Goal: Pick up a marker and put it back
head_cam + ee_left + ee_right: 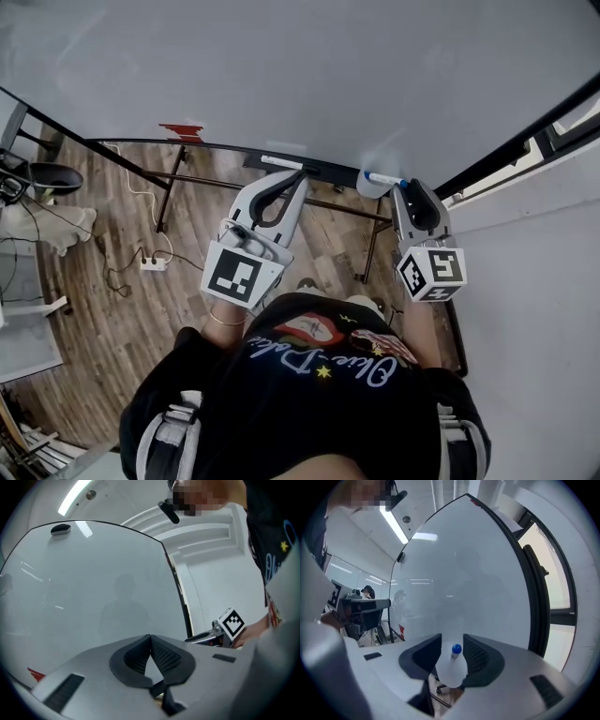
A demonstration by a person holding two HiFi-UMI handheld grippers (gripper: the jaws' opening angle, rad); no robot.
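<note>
Right gripper (452,638) stands spread, one jaw on each side of the blue-capped marker (456,649) and neither pressing on it. The marker points back at me cap first and seems to rest on a white holder (451,673) just below the jaws, at the end of the board's tray (319,172).

I judge this to be the point between grip and release: the marker sits in its place and I am not holding it. If it is to be lifted, the next move is a straight squeeze on the barrel behind the cap. If it is already returned, I only need to draw back along my own line without nudging the cap.

The whiteboard (464,573) is close ahead of the jaws, so there is little room forward, and its dark frame (536,597) runs along my outer side. Room to move lies behind me.

Left gripper (150,638) is pressed together with nothing in it, well apart on my inner side. A second marker (280,162) lies on the tray in front of it.
</note>
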